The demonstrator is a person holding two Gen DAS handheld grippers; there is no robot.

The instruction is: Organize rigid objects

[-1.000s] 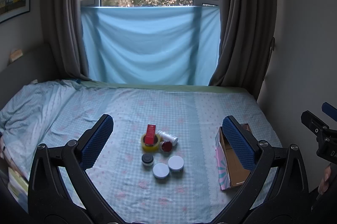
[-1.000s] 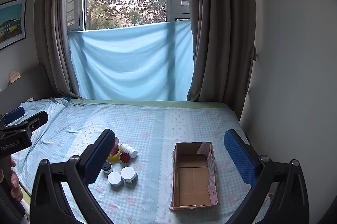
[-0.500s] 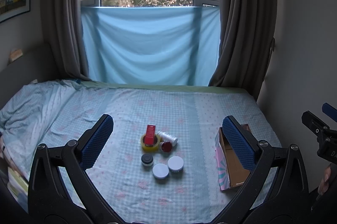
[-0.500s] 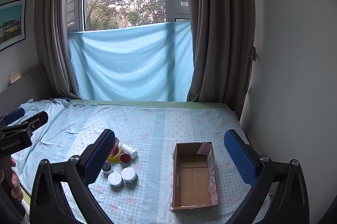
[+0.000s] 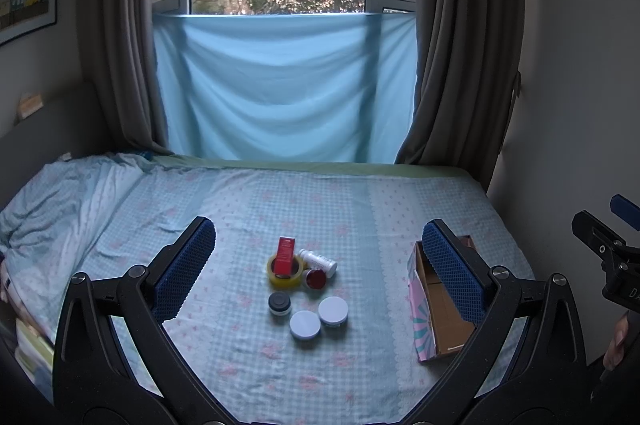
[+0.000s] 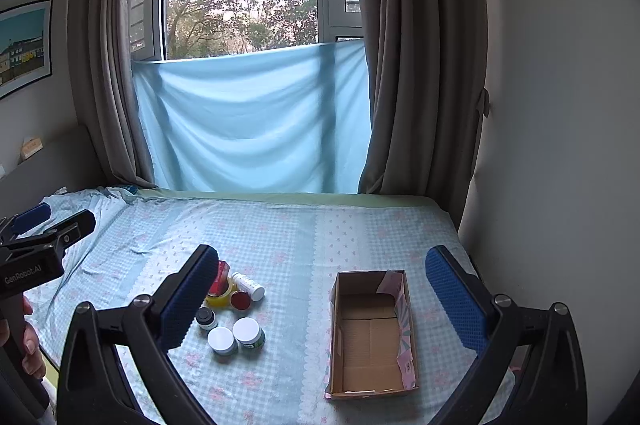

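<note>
A small cluster sat mid-bed: a red box (image 5: 286, 255) stood upright in a yellow tape roll (image 5: 284, 271), a white bottle (image 5: 319, 261) lay on its side just beside it, with a red-lidded jar (image 5: 316, 278), a dark-lidded jar (image 5: 279, 303) and two white-lidded jars (image 5: 319, 317) nearer. The cardboard box (image 6: 370, 335) lay open, well apart to the right, on the checked bed (image 5: 360, 209). Left gripper (image 5: 318, 269) and right gripper (image 6: 320, 301) hovered above, fingers spread wide, gripping nothing.

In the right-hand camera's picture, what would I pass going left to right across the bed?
Black-lidded jar → two white-lidded jars → open cardboard box. The red box, yellow tape roll and bottle behind the jars overlap too much to order.
</note>
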